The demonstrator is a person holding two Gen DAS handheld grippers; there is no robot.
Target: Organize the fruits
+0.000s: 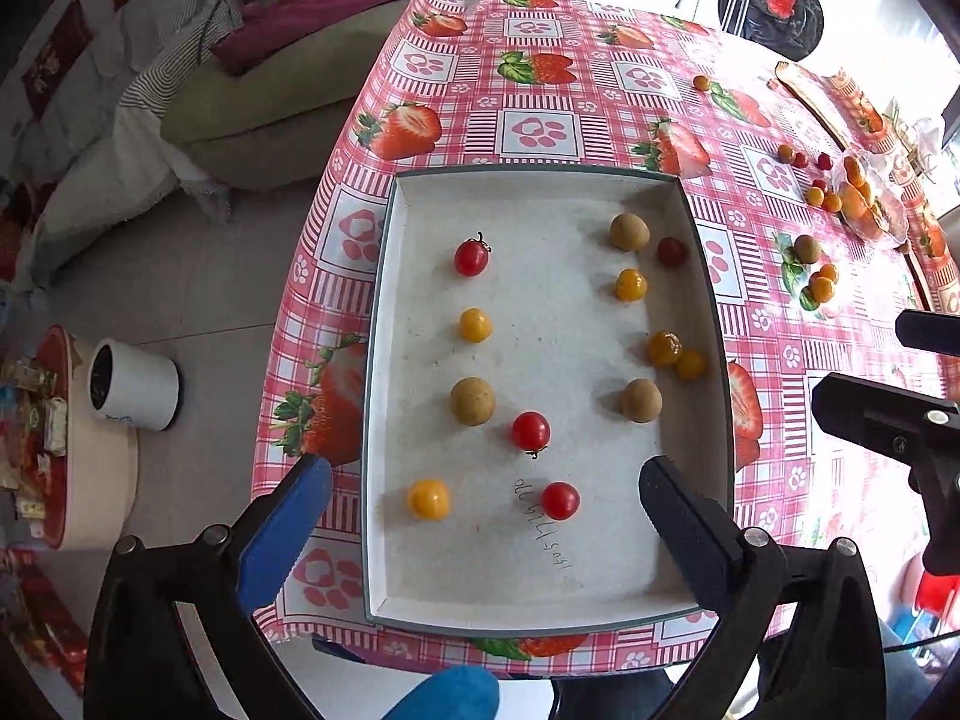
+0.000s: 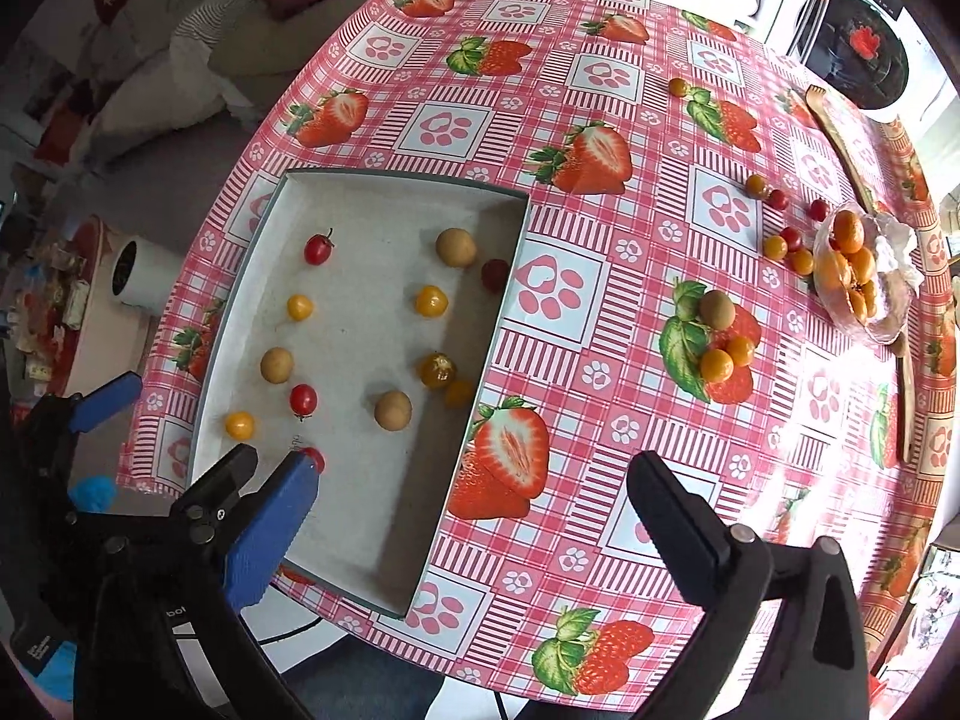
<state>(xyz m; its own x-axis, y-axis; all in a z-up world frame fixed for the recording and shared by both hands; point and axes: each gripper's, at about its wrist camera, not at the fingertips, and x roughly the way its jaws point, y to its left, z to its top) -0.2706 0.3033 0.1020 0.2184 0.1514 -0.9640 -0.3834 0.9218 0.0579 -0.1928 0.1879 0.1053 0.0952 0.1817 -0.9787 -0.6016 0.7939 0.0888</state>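
Observation:
A white tray (image 1: 540, 594) on the strawberry-print tablecloth holds red cherry tomatoes (image 1: 531, 431), yellow ones (image 1: 475, 324) and brown longans (image 1: 473, 401), laid out in rough columns. My left gripper (image 1: 485, 468) hangs open above the tray's near end, nothing between its fingers. My right gripper (image 2: 474, 463) is open too, over the cloth just right of the tray (image 2: 516, 204), and empty. Loose on the cloth to the right lie a brown fruit (image 2: 717, 309) with two yellow tomatoes (image 2: 717, 365), and further back a small cluster (image 2: 791, 238).
A clear plastic container of orange fruits (image 2: 852, 276) sits at the table's right side beside wooden utensils (image 2: 837, 138). One small tomato (image 2: 678, 86) lies alone at the back. A sofa (image 1: 270, 96) and a white cup (image 1: 135, 384) on the floor are left of the table.

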